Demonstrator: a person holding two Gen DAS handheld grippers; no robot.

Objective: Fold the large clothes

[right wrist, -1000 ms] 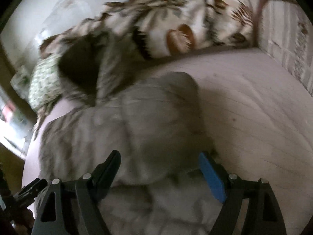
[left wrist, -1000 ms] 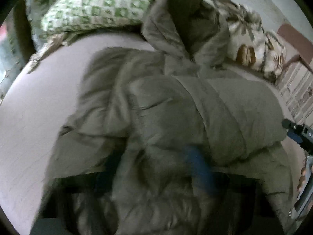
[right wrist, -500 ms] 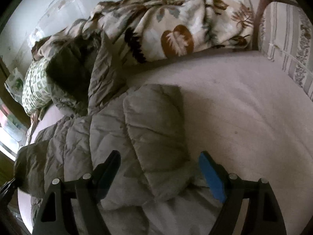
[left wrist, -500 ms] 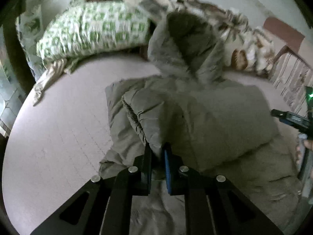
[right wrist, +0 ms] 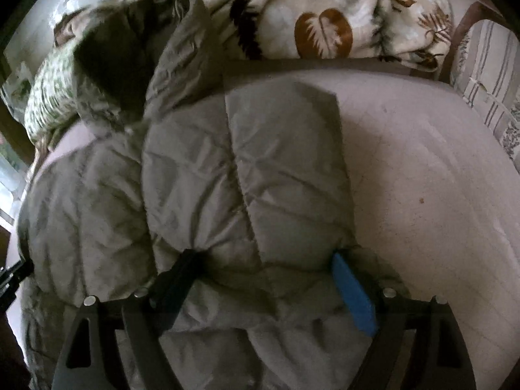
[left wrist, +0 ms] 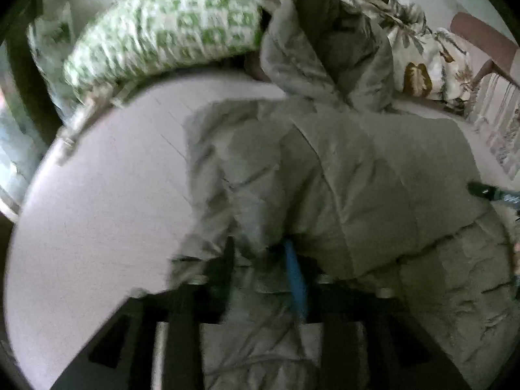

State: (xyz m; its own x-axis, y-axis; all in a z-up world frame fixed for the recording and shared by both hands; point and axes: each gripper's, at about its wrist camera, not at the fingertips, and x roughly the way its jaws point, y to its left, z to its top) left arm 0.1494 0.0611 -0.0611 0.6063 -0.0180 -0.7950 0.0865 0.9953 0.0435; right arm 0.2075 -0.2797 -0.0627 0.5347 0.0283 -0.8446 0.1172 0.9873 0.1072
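Both tongs [left wrist: 260, 253] [right wrist: 266, 260] — down-tilted over jacket [right wrist: 227, 178]

Bare mattress [right wrist: 422, 169] free right of jacket [right wrist: 227, 178]; pillow [left wrist: 169, 32], blanket [right wrist: 325, 16] block far edge.

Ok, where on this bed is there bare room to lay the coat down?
Two bare stretches of mattress: one left of the coat, below the green pillow; one right of it, below the leaf-print blanket. The head end is crowded with bedding.
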